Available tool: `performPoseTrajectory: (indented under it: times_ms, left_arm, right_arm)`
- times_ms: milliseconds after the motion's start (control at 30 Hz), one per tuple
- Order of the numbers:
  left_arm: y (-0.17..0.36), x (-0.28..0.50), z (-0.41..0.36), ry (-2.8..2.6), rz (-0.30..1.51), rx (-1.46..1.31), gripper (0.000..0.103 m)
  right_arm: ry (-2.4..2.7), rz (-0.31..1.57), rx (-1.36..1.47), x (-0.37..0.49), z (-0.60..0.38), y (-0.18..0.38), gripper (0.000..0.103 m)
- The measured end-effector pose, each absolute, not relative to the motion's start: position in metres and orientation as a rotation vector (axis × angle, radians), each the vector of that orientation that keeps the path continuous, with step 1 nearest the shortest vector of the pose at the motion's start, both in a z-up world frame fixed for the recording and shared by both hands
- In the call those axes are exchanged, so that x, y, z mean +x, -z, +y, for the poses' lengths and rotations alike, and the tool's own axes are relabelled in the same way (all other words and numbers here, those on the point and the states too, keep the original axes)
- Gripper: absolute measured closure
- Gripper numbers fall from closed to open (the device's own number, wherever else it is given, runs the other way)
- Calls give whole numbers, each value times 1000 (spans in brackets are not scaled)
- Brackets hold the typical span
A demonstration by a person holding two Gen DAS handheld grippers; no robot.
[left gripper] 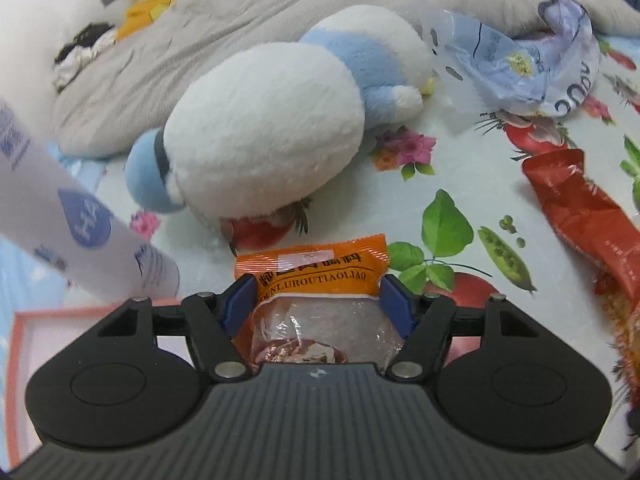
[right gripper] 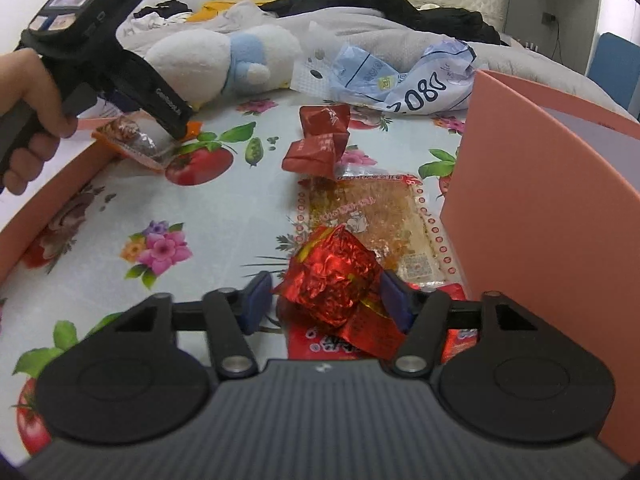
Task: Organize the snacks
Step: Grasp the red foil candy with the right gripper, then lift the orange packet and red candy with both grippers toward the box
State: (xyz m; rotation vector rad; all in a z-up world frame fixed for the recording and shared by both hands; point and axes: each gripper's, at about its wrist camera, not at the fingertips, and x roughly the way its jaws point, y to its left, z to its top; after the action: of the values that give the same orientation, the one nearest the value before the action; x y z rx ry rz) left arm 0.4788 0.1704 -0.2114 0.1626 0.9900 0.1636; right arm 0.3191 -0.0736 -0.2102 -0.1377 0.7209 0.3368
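Two grippers work over a flowered cloth (right gripper: pixel 224 208) spread on the bed. A white-and-blue plush toy (left gripper: pixel 264 136) lies toward the far edge, near a crumpled blue-and-white bag (right gripper: pixel 400 80). A pink box (right gripper: pixel 532 184) stands at the right edge. The left gripper (left gripper: pixel 318 300) sits half open around an orange seasoning packet (left gripper: pixel 316 268), both pads touching its sides. The right gripper (right gripper: pixel 326 296) brackets a crumpled red foil snack (right gripper: pixel 336 280); whether its pads press it I cannot tell.

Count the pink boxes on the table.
2. One pink box stands at the right edge beside the clear snack bag; the other box runs along the left edge. More may be hidden.
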Motion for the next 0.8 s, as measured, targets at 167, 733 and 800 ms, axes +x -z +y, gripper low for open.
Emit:
performPoseTrajectory:
  times_ms: [167, 733, 800]
  left_arm:
    - [207, 457, 165, -138, 1002, 145, 37]
    - [159, 294, 119, -70, 912, -116, 43]
    - [153, 272, 107, -66, 898, -134, 46]
  right_arm:
    - [-351, 720, -122, 312, -74, 204, 61]
    - [-415, 685, -42, 236, -110, 162, 66]
    - [-419, 689, -27, 225, -116, 157, 66]
